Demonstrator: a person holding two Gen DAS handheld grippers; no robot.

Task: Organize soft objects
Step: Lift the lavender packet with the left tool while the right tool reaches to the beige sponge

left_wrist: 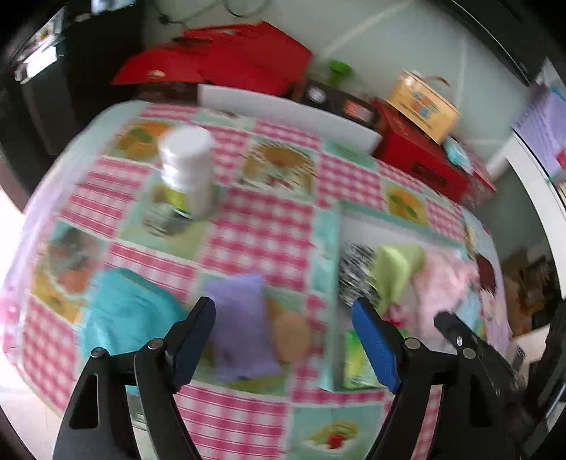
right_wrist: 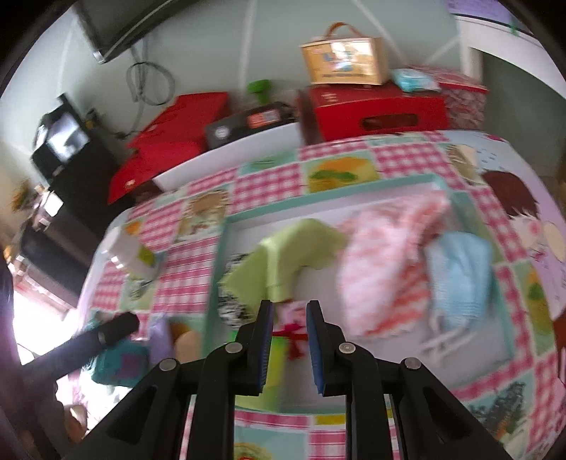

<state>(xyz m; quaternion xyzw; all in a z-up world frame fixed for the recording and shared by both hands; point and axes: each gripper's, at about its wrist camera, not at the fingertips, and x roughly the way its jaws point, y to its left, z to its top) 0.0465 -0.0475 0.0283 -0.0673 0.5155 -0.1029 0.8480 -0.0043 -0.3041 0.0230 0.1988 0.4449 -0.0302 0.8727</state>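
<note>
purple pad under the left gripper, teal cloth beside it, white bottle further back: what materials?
Purple pad: looks like soft woven or fleece fabric, matte, slightly puffy with rounded edges. Teal cloth: likely terry or microfibre, matte, lying rumpled; blur hides the weave. White bottle: probably plastic, smooth with a faint sheen, ribbed cap, printed label.

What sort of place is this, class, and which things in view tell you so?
Probably a room in a home: a table under a patterned checked tablecloth, red gift boxes stacked against the wall, and a television mounted above.
</note>
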